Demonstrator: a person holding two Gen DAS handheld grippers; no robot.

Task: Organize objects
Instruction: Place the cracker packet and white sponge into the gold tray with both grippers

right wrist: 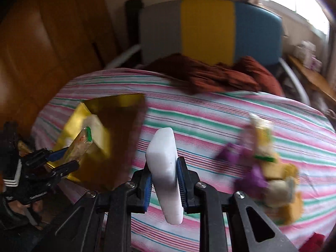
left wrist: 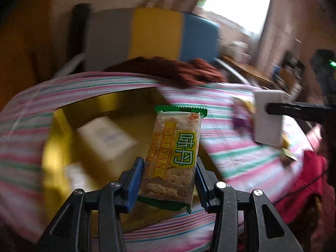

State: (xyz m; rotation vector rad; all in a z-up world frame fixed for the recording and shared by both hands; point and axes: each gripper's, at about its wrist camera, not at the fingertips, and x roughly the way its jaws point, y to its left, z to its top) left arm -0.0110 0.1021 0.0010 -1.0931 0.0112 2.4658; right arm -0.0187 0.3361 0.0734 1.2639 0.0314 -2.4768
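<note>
- The gold box (left wrist: 61,126) sits open on the striped bed (left wrist: 231,159) at the left, its raised walls ringing a pale carton (left wrist: 105,138) already inside; it looks like the collecting place, so I judge items are being gathered there.
- The left gripper (left wrist: 168,168) has its jaws closed on the lower half of a green-edged snack bar (left wrist: 176,153), upright, hanging over the box's right part with open room beneath.
- In the middle, the right gripper (right wrist: 163,180) has its jaws clamped on a white block (right wrist: 166,168), held edge-on above bare bedding, just right of the box wall, which it must clear to go in.
- To the right, a loose heap of purple and yellow packets (right wrist: 262,163) lies on the bed, apart from the box, presumably waiting.
- A brown cloth (right wrist: 220,75) lies along the far edge, clear of both grippers.
</note>
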